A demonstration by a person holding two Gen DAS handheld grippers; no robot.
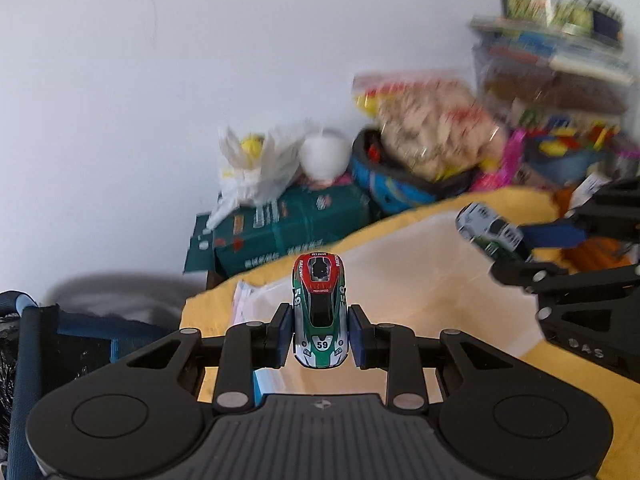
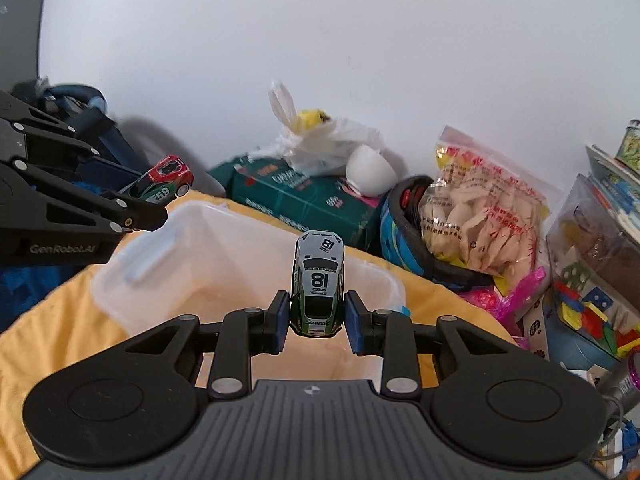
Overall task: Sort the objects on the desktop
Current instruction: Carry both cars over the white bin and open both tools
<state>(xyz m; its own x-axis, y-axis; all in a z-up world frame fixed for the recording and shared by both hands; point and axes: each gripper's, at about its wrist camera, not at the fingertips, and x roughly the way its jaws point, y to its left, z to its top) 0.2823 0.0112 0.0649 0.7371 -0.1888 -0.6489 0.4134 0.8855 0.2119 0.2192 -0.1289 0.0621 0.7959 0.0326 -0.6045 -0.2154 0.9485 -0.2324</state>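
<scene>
My left gripper (image 1: 319, 334) points forward and downward over a clear plastic bin (image 2: 132, 264), its jaws pinching the red and green toy car (image 1: 319, 316) numbered 59 by its flanks, nose away from me. My right gripper (image 2: 316, 320) is pitched down much the same, just beside the left, jaws pinching the white and green toy car (image 2: 319, 280) numbered 18, also nose forward. Both cars hang in the air above the bin, clear of its rim. The bin sits on a yellow cloth (image 2: 52, 320) covering the tabletop.

From the left wrist view, the right gripper enters at the right edge, cut off by the frame, and its car shows only as a blurred shape. From the right wrist view, the left gripper comes in at the left edge, with its car partly hidden behind the finger.

Behind the bin, against the white wall (image 2: 360, 60), lie a green carton (image 2: 296, 196), a white plastic bag (image 2: 320, 142) and a printed snack bag (image 2: 480, 216). In the left wrist view this clutter is smeared and hard to read. The bin's near wall is hidden behind my own gripper bodies in both views.
</scene>
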